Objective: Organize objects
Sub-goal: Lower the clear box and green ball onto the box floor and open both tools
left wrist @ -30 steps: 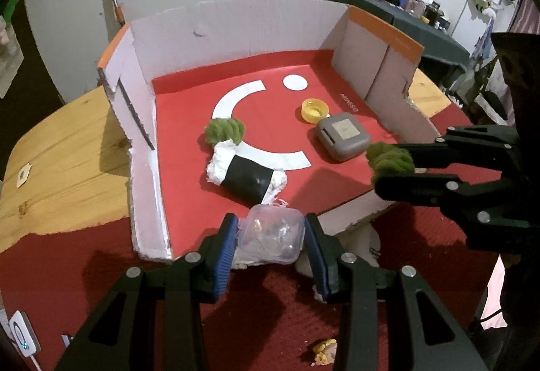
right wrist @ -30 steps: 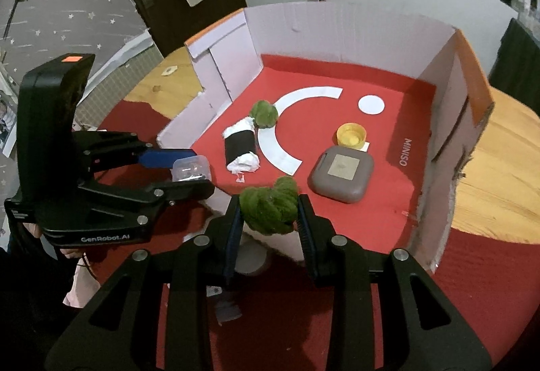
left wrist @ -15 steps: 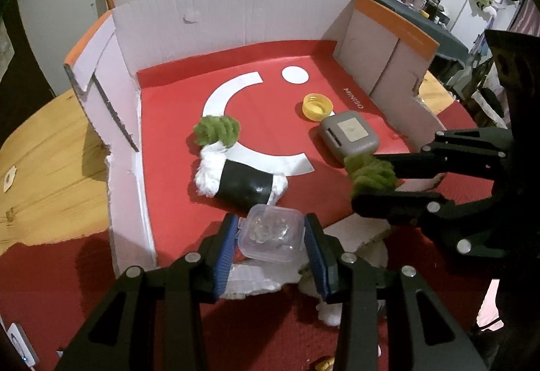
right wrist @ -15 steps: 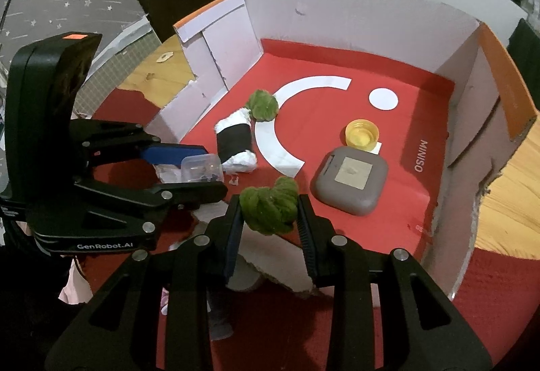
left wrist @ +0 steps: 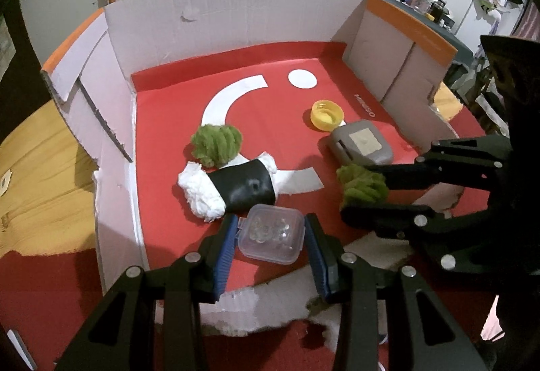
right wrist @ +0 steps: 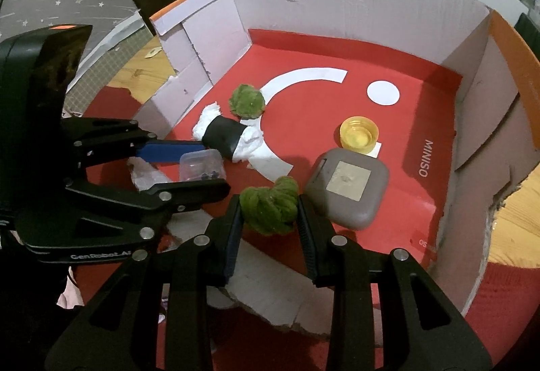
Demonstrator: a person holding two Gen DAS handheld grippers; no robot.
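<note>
Left wrist view: left gripper (left wrist: 270,236) at 6 o'clock, jaws clenched on a small clear plastic container (left wrist: 271,233), blue pads against both its sides. The container sits over the near edge of the red floor of the cardboard box (left wrist: 236,10). Right gripper (left wrist: 362,185) enters from 3 o'clock, clamped on a green yarn ball (left wrist: 362,183). Inside the box: a second green yarn ball (left wrist: 216,144) at about 10 o'clock from the container, touching a white wad wrapped in a black band (left wrist: 233,189) just beyond the container. Yellow cap (left wrist: 326,114) at 1 o'clock, grey square case (left wrist: 361,146) just beside it, nearer the right gripper.

Right wrist view: right gripper (right wrist: 268,212) at 6 o'clock, jaws closed tight on the green yarn ball (right wrist: 270,209), held over the box's near edge. Grey square case (right wrist: 347,189) just beside the ball at 3 o'clock. Yellow cap (right wrist: 358,134) beyond the case, touching it or nearly so. Left gripper (right wrist: 202,168) comes in from 9 o'clock, gripping the clear container (right wrist: 201,164). Wrapped wad (right wrist: 229,137) and second green ball (right wrist: 246,101) at 11 o'clock, touching each other. Box wall (right wrist: 337,10) rings the far side.
</note>
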